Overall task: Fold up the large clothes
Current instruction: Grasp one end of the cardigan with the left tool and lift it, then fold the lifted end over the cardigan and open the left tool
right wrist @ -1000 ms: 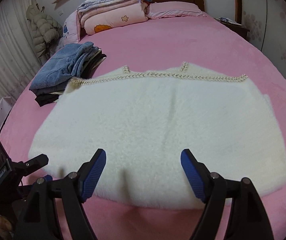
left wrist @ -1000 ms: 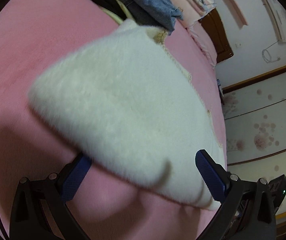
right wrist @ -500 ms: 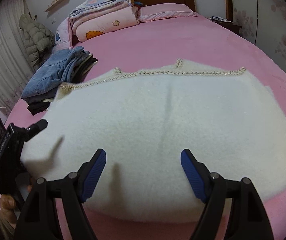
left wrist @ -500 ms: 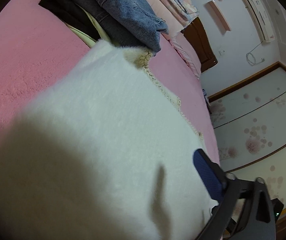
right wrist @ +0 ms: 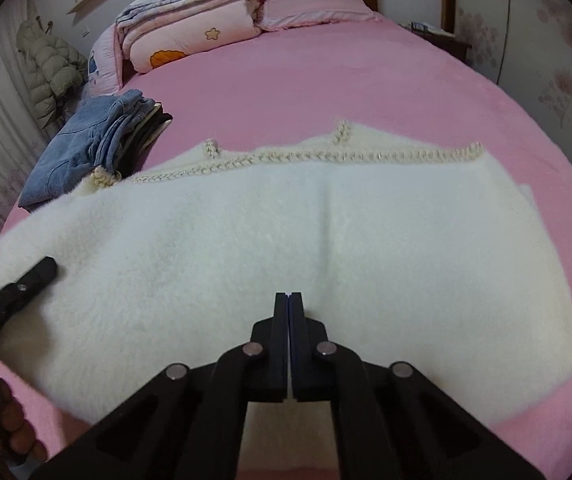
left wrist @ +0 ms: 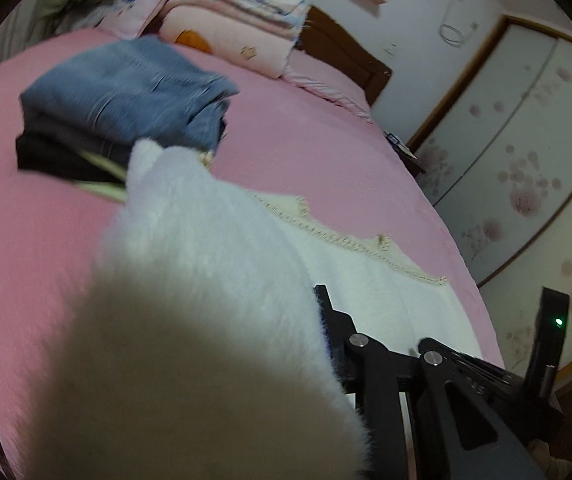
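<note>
One pink bed point(right wrist: 366, 80) carries one fluffy white garment point(right wrist: 286, 232) spread across its near half, one stack of folded jeans point(right wrist: 93, 148) beside it. My two grippers pinch its near edge: right gripper point(right wrist: 289, 304) clamped, left gripper point(right wrist: 41, 270) also clamped, lifting a corner.

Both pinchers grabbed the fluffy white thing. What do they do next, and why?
Probably lift the near edge and carry it toward the braided trim. The right gripper is shut on the sweater at that edge, the left gripper holds its left end, and it lies spread out.

Black tongs point(right wrist: 289, 300) w/ blue pads, silver pivot screws
</note>
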Tool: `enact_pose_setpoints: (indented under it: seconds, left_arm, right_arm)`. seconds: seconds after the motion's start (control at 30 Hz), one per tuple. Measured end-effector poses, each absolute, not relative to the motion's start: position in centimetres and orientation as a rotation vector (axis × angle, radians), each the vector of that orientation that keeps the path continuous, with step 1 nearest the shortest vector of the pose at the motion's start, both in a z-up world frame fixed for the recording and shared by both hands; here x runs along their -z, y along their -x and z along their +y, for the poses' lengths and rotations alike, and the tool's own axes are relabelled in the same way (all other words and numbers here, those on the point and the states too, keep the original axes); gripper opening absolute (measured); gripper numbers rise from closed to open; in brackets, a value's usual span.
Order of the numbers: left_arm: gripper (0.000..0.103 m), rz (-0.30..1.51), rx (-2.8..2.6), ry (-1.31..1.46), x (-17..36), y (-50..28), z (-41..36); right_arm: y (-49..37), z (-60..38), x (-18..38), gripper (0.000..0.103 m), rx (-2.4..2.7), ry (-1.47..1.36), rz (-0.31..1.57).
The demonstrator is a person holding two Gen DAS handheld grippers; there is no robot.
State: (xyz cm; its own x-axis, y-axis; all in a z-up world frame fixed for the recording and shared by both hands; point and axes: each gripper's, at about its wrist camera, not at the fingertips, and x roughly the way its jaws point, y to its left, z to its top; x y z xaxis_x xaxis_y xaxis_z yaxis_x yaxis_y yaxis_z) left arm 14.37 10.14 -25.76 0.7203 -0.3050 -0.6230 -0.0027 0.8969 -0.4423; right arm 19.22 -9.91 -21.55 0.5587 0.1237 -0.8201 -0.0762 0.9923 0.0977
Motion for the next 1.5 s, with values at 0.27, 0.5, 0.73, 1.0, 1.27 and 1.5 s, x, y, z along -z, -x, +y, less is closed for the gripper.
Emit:
enact_pose_setpoints:
  seconds: [0.27, 0.5, 0.73, 1.0, 1.27, 1.5]
  left_arm:
    - [0.021, 0.677, 0.234, 0.296, 22.2, -13.8, 6.5]
    - [0.021, 0.615, 0.289, 0.238, 19.7, -12.9, 2.8]
    - [0.021, 0.618, 0.299, 0.227, 19.2, -13.8, 0.4]
    - [0.021, 0.623, 0.370, 0.225, 18.1, -13.4, -4.1]
    - [0.021, 0.599, 0.516, 0.159, 17.7, -14.0, -12.4]
    - [0.021, 0.690, 0.607, 0.025, 22.1, -14.5, -22.9]
  right_arm:
    - [-22.0, -10.2, 25.0, 0.000, -0.205, -0.071, 1.058]
    - [-21.6, -11.3, 25.1, 0.000, -0.284, -0.115, 1.048]
    - [-21.1, -11.6, 25.7, 0.000, -0.322, -0.189, 1.038]
    - [-22.4, -12.9, 27.5, 0.000, -0.408, -0.304, 1.056]
    - [-21.8, -18.6, 27.6, 0.000, -0.513, -0.583, 1.099]
    - [-14.6, -28.9, 24.5, 0.000, -0.278, -0.574, 1.044]
